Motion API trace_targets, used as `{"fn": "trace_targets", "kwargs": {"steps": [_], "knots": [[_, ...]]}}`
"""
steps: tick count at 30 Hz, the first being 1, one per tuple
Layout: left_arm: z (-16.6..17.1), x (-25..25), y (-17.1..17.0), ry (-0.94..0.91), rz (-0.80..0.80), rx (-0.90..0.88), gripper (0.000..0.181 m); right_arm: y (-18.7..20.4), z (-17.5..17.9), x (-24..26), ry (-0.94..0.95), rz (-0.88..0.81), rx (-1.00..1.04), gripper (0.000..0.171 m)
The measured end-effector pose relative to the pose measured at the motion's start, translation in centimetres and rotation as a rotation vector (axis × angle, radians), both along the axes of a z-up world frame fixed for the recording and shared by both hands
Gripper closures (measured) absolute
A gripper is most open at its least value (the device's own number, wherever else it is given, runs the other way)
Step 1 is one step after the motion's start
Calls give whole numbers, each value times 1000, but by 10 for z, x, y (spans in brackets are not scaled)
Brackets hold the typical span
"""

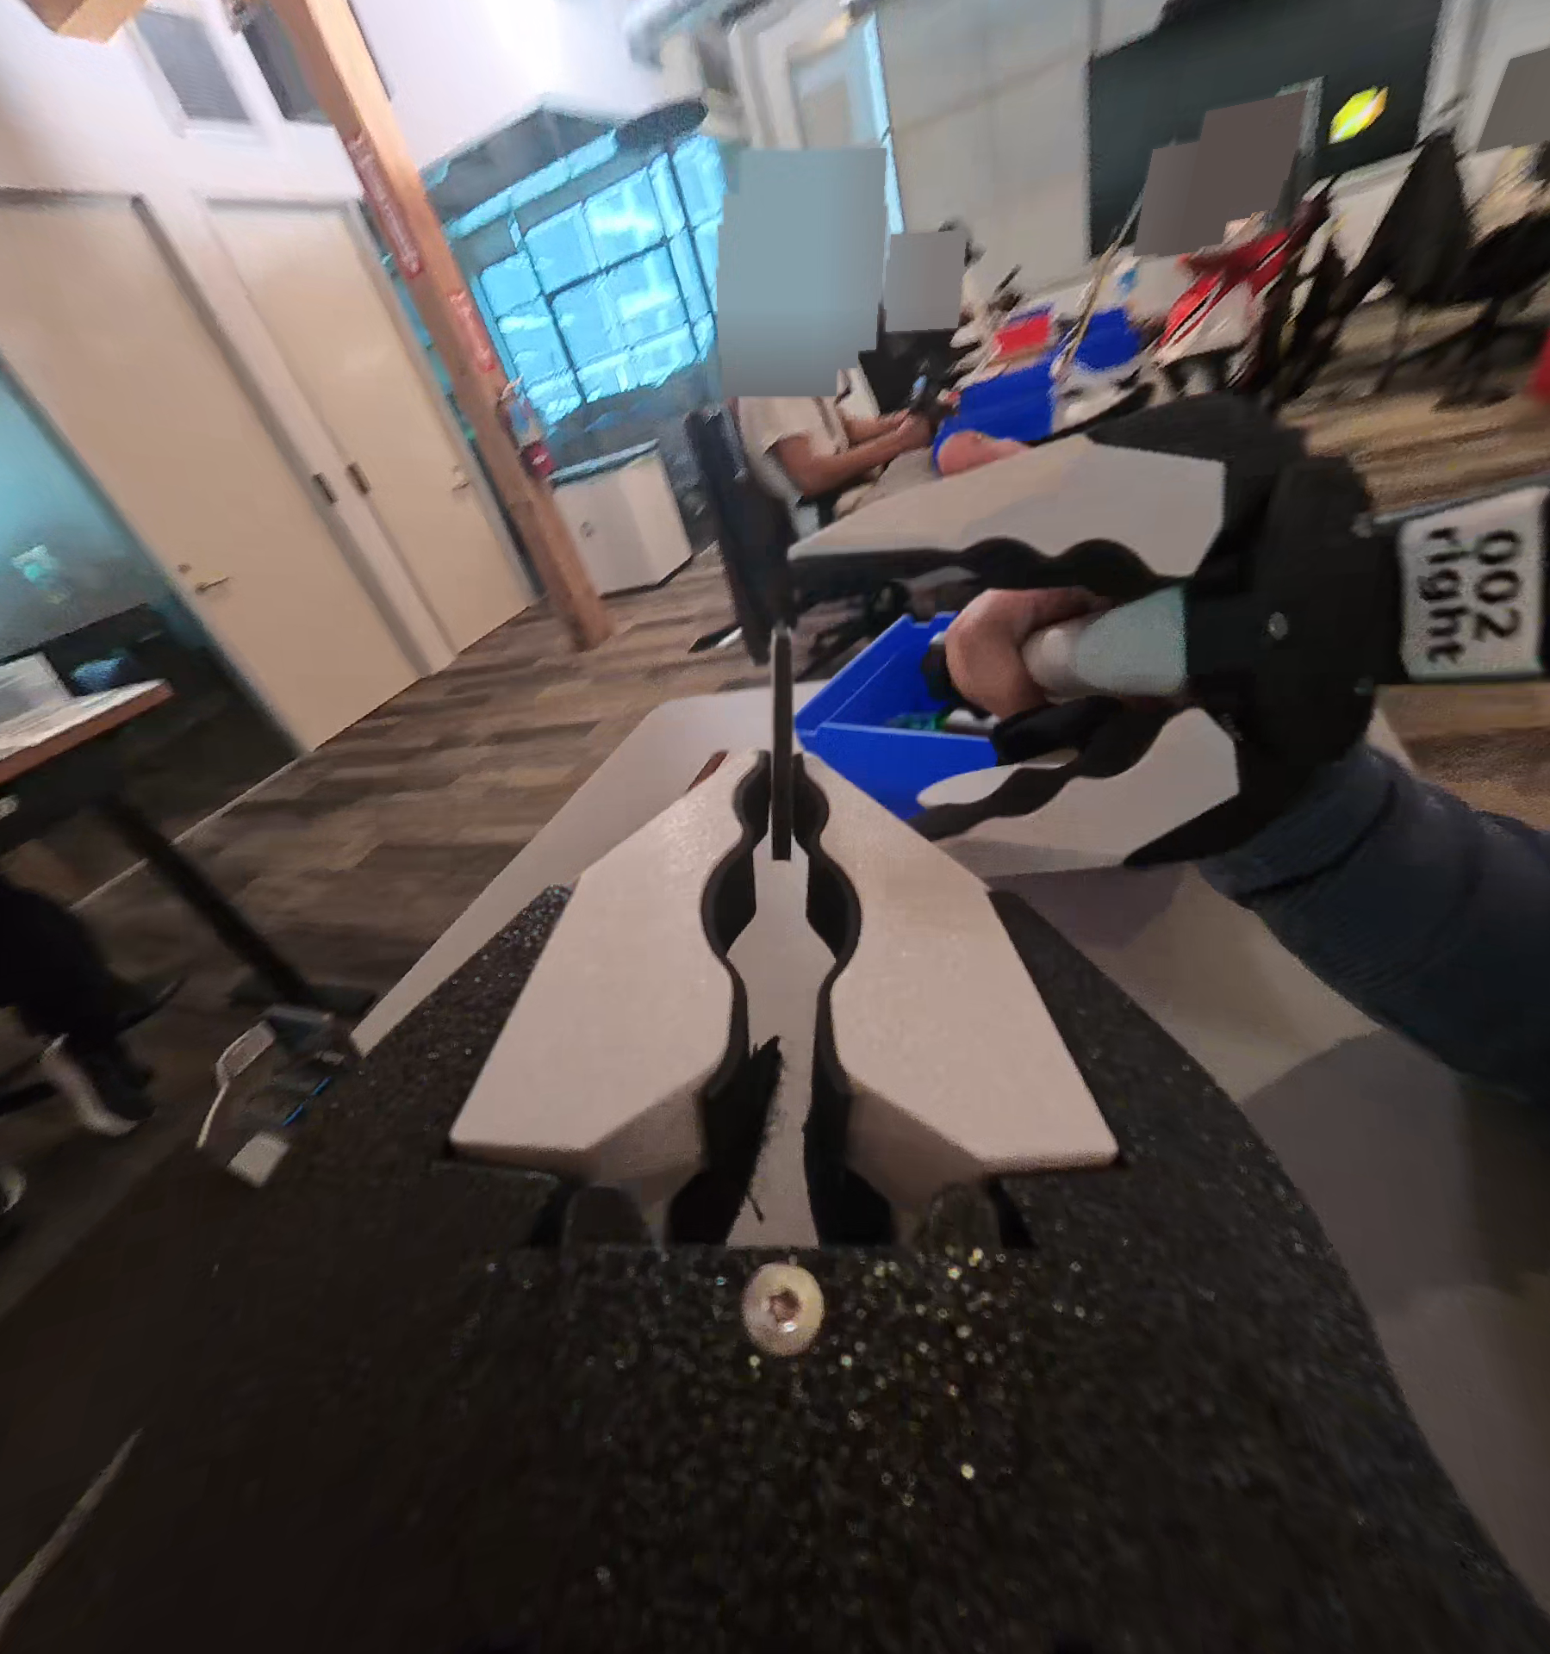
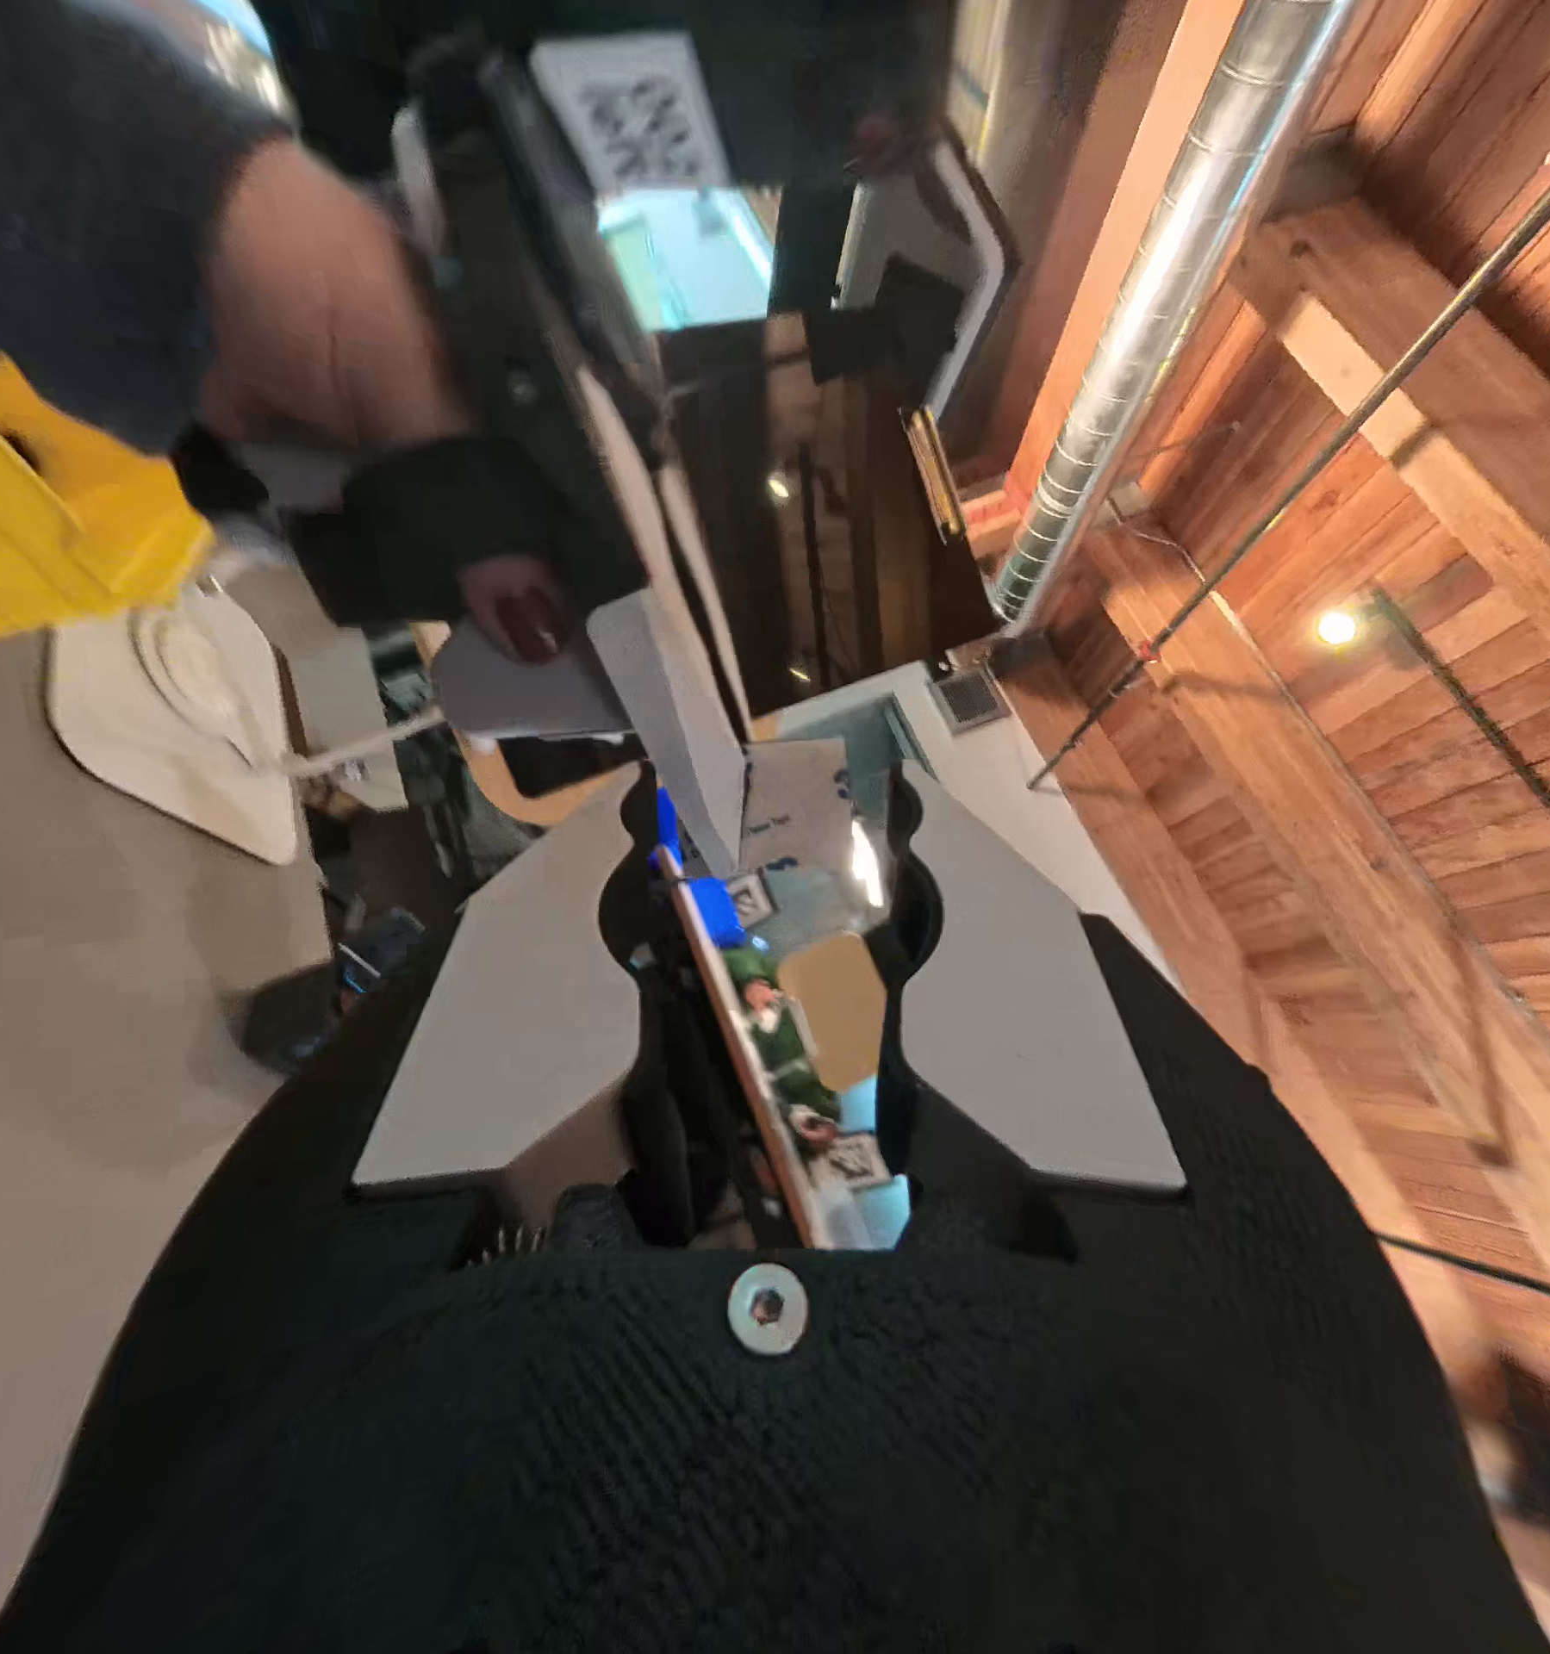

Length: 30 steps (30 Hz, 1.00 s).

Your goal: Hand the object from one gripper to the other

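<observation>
- Two pairs of tongs meet in mid-air above the desk, and we judge the handover is half done
- Our left tongs are pinched together on the lower end of the card, a thin, flat thing that their own camera sees edge-on and standing upright from the tips
- We grip it only at the very tips, so most of its length stays free for the other side to take
- Our right tongs are spread apart, with the card's printed face lying slanted in the gap between the two fingers; we see no pad pressing on it
- They come in from the side, roughly crosswise to the left pair, which keeps the two sets of fingers from colliding
- Holding the card up off the desk and away from the blue bin leaves room for both tools to approach
- A hand wraps the right handle, ready to squeeze
- Next, by our reckoning, the right pair must close on the flat faces before the left lets go; releasing early would drop the card, and a slanted card may slip or twist as the fingers shut
</observation>
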State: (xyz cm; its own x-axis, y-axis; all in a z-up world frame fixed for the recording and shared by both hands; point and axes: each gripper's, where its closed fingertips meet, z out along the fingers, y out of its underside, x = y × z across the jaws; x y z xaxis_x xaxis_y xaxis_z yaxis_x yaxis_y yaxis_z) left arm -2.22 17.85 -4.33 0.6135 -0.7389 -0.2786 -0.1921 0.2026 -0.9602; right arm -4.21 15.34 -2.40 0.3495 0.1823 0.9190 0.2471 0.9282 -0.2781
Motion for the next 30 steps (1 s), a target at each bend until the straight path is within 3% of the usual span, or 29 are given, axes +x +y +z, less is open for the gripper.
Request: {"fn": "trace_targets", "kwargs": {"steps": [2,3,7,10,12,14,17,21,24,27,28,30], "knots": [[4,-7,1,8,-41,81,180,1,2,4,31,100,-139,117],[5,-11,2,57,-24,204,180,2,4,7,52,158,-240,117],[29,-33,5,320,356,873,181,35,9,17,199,312,-972,122],[34,-36,6,551,614,1121,180,31,-4,10,167,562,-1530,124],[32,-36,10,729,751,1250,180,20,3,11,147,804,-1700,125],[25,-35,15,875,831,1349,180,24,6,13,176,895,-1769,131],[12,-28,25,1017,859,1400,180,28,-7,6,138,834,-1789,138],[10,-20,25,1016,851,1425,180,33,-25,-3,89,701,-1765,141],[9,-18,26,994,832,1412,180,34,-25,-3,91,689,-1711,166],[3,-12,28,812,677,1279,155,39,-25,3,93,631,-1619,169],[0,-14,32,768,627,1193,139,39,-22,8,93,631,-1572,170],[-7,-19,41,658,520,965,137,32,-13,21,77,663,-1453,170]]}}
